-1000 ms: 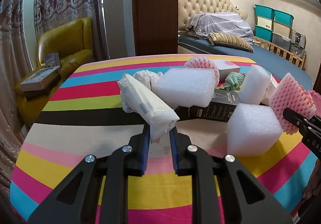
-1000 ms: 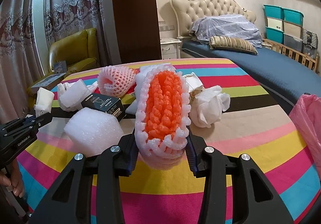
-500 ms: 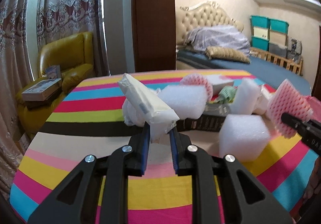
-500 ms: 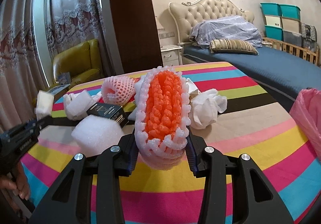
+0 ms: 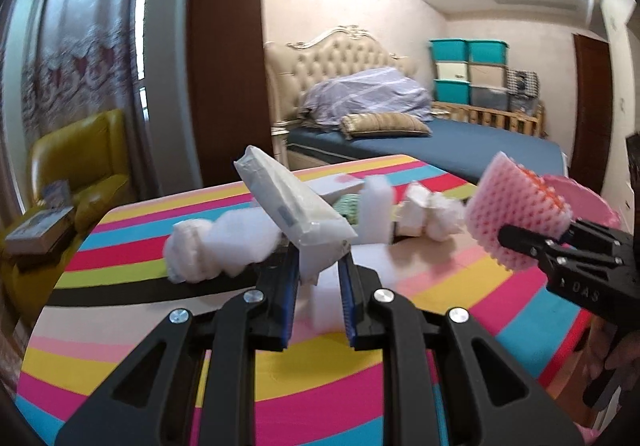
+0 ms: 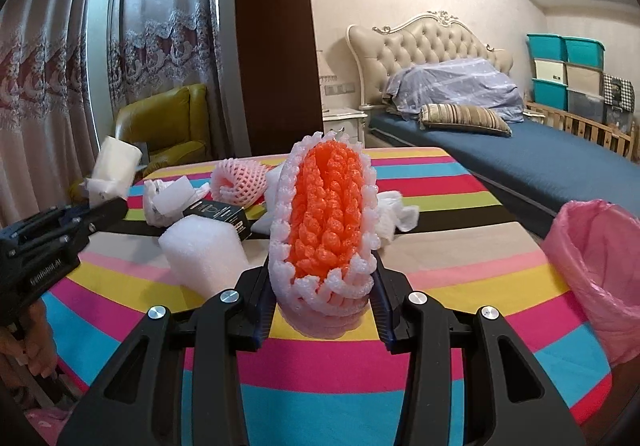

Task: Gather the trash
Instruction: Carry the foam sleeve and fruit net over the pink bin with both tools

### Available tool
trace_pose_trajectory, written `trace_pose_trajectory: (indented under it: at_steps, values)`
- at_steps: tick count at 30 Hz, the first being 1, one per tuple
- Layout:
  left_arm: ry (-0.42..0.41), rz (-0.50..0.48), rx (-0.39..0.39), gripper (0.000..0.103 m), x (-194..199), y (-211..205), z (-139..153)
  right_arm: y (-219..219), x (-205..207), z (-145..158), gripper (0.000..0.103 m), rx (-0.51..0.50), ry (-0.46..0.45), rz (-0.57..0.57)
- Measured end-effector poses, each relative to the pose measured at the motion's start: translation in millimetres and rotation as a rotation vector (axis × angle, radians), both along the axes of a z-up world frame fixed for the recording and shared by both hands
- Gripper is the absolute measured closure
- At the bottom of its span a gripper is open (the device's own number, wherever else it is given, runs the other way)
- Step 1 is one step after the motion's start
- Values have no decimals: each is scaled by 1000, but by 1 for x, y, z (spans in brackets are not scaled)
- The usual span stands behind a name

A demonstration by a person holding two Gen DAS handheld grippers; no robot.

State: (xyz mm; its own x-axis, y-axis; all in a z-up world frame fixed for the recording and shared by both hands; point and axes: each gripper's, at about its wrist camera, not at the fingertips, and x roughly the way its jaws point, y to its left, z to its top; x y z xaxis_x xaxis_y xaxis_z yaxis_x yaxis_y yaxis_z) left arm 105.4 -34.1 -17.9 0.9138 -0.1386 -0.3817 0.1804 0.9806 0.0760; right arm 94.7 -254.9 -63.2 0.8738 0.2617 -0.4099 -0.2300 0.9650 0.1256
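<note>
My left gripper (image 5: 318,274) is shut on a white plastic packet (image 5: 292,212) and holds it tilted above the striped table (image 5: 132,350). It also shows at the left of the right wrist view (image 6: 116,206). My right gripper (image 6: 324,286) is shut on a pink-and-orange foam fruit net (image 6: 326,226), held above the table. That net shows in the left wrist view (image 5: 516,214) at the right. A bin lined with a pink bag (image 6: 600,246) stands at the table's right edge.
On the table lie a white foam block (image 6: 204,250), a black box (image 6: 218,212), a second pink net (image 6: 240,182), crumpled white paper (image 6: 396,212) and white foam wrap (image 5: 224,246). A bed (image 6: 520,154) and a yellow armchair (image 6: 168,122) stand behind.
Both grippers have risen with their loads. The left gripper has lifted the packet off the pile and turned to the right, toward the bin.
</note>
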Motion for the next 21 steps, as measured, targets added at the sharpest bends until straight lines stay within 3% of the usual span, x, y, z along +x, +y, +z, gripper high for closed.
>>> trace_pose_trajectory:
  at_steps: [12, 21]
  values:
    - [16, -184, 94, 84, 0, -68, -6, -59, -15, 3, 62, 28, -13, -100]
    - [67, -391, 117, 84, 7, -132, -11, -112, -30, -1, 62, 18, -6, -210]
